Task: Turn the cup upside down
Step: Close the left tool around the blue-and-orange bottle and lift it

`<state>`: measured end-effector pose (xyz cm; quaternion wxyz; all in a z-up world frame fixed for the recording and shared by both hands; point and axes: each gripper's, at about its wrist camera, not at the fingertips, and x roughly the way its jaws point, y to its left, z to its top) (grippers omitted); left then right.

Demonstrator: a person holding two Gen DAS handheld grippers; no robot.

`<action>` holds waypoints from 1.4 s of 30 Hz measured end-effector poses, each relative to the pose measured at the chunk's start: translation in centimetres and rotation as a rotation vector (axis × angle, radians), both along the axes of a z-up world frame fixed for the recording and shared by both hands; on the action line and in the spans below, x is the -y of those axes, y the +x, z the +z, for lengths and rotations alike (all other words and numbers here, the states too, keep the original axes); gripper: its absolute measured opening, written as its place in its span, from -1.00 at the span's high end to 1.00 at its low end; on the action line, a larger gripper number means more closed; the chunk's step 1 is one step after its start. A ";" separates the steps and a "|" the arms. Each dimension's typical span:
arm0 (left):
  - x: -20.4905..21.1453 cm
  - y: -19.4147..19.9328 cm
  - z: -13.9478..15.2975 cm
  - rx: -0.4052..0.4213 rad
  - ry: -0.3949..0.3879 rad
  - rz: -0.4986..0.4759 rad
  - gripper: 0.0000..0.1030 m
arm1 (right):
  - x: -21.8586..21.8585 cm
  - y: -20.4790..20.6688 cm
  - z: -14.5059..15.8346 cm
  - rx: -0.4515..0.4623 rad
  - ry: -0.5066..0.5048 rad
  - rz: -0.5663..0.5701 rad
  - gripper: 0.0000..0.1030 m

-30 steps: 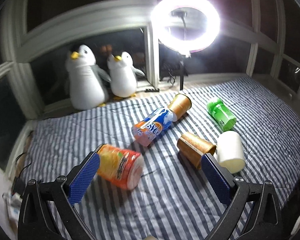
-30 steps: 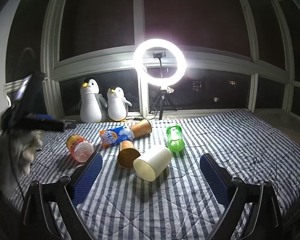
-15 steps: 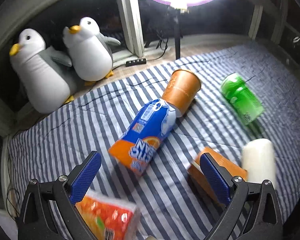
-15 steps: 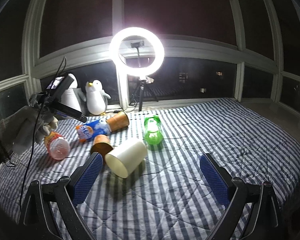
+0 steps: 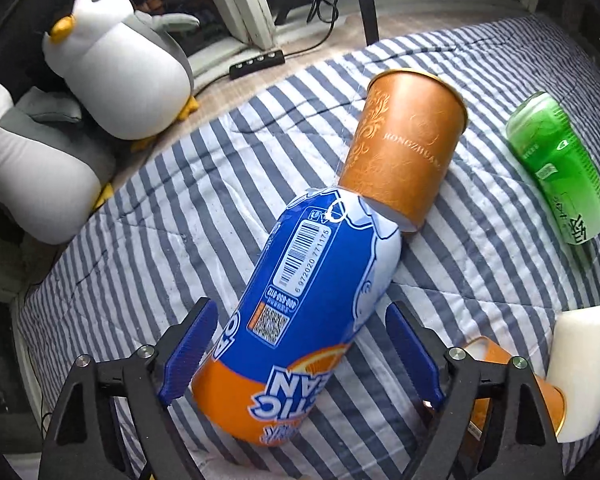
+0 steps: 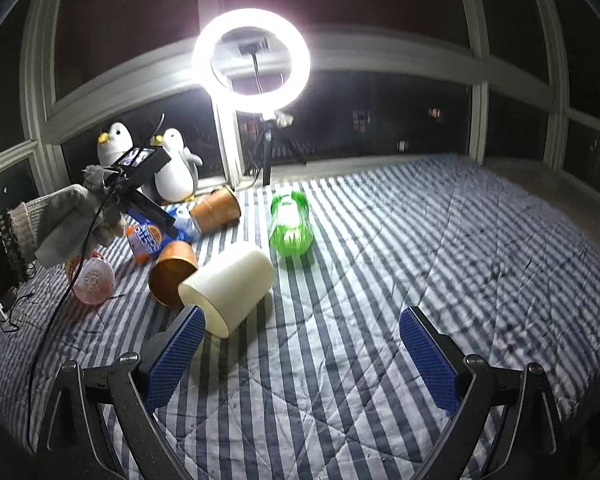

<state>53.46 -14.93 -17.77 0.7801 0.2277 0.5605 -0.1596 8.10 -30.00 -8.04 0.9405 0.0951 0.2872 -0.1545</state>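
Note:
Several cups lie on their sides on a striped bed. A blue and orange cup (image 5: 300,312) lies between the open fingers of my left gripper (image 5: 300,354), which straddles its lower end without touching it. A copper cup (image 5: 404,152) lies against its far end. A green cup (image 5: 560,168) is at the right, and a white cup (image 5: 580,368) and second copper cup (image 5: 540,396) at lower right. My right gripper (image 6: 300,360) is open and empty over the bed, with the white cup (image 6: 228,284) by its left finger (image 6: 176,356). The left gripper (image 6: 152,208) shows there too.
Two plush penguins (image 5: 116,68) sit at the window by the bed's far left corner. A ring light (image 6: 252,56) on a stand stands behind the bed. A red-orange cup (image 6: 92,276) lies at the left. A power strip (image 5: 256,66) lies on the sill.
My left gripper has moved forward and down over the blue and orange cup, which now sits between its fingers. The right gripper has shifted slightly right.

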 end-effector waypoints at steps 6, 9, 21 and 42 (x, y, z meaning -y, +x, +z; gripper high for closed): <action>-0.3 0.2 -0.8 -0.017 0.002 -0.003 -0.57 | 1.0 0.9 -1.3 -0.049 0.058 0.003 -0.87; 0.0 0.1 -0.6 -0.017 0.021 -0.010 -0.51 | 1.1 1.0 -1.8 -0.056 0.088 0.004 -0.87; -1.0 -1.2 2.0 0.007 -0.032 0.019 -0.37 | 1.4 0.4 -1.3 -0.027 0.106 -0.011 -0.87; -4.1 -10.5 8.4 0.039 -0.147 0.012 -0.28 | 0.1 -0.4 -0.1 0.013 0.117 0.005 -0.87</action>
